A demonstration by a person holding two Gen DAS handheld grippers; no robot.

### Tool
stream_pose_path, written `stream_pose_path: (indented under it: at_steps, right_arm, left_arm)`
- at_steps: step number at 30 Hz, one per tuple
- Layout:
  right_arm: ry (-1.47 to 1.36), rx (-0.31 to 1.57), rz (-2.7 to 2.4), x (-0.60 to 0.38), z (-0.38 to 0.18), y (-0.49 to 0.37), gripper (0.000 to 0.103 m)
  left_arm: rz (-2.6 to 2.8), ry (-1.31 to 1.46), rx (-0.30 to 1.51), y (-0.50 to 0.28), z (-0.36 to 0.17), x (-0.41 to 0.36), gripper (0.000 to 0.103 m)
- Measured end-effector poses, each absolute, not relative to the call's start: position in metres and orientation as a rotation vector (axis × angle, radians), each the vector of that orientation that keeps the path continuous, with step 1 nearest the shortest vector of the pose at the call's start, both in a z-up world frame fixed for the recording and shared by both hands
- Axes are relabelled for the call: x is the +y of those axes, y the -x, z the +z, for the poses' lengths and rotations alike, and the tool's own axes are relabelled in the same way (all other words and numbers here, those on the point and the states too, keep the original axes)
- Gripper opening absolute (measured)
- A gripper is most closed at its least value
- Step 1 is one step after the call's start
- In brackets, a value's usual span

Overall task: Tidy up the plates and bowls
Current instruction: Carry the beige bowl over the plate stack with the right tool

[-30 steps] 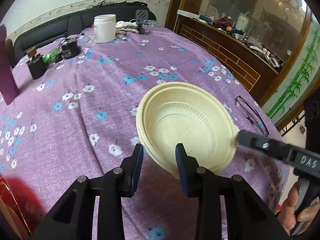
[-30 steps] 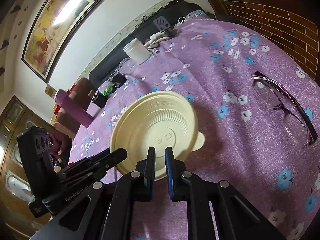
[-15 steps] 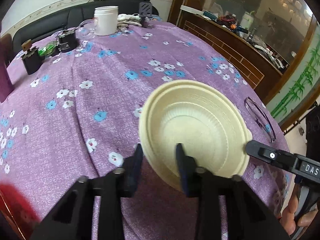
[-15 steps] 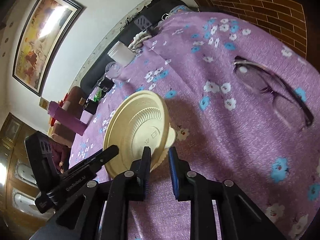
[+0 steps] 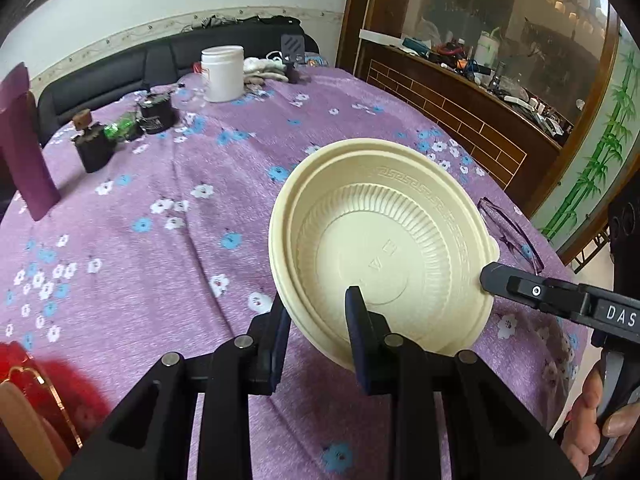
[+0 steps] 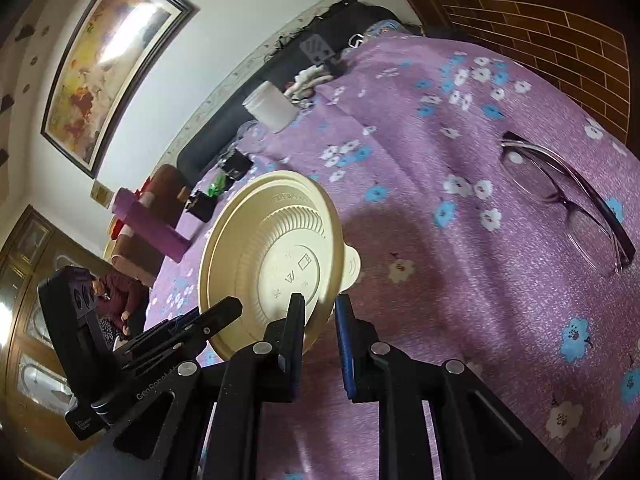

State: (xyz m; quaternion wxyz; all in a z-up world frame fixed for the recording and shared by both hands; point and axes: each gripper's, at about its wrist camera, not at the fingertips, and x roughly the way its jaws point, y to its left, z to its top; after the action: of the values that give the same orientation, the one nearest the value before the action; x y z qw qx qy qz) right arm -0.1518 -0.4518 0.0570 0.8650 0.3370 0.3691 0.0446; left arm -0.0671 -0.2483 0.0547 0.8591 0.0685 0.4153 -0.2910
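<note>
A cream plastic bowl [image 5: 384, 248] with a ribbed wall and a double rim hangs tilted above the purple flowered tablecloth [image 5: 160, 240]. My left gripper [image 5: 318, 328] is shut on its near rim, one finger inside and one outside. From the right, a finger of my right gripper [image 5: 520, 288] reaches the rim beside a small tab. In the right wrist view the bowl's underside [image 6: 272, 256] faces me. There my right gripper [image 6: 320, 320] is shut on its lower edge, and the left gripper [image 6: 192, 328] comes in from the lower left.
Eyeglasses [image 6: 568, 192] lie on the cloth to the right of the bowl. At the far side stand a white jar [image 5: 222, 74], small dark bottles [image 5: 92, 148] and a purple bottle [image 5: 24, 148]. A hand [image 5: 600, 440] holds the right gripper.
The bowl has come up from lying nearly flat on the cloth to standing steeply on edge, with both grippers on its rim. The right jaws have parted slightly around the edge.
</note>
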Motion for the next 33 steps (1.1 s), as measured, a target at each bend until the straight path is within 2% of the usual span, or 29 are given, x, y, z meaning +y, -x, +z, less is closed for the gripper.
stream_pose_path:
  at_steps: [19, 33]
  right_arm:
    - [-0.610, 0.749, 0.256, -0.386, 0.107, 0.155, 0.017]
    - [-0.527, 0.734, 0.436, -0.314, 0.151, 0.148, 0.017]
  left_arm:
    - [-0.520, -0.048, 0.772, 0.100, 0.097, -0.163, 0.027]
    - [-0.434, 0.040, 0.667, 0.126, 0.140, -0.078, 0.033]
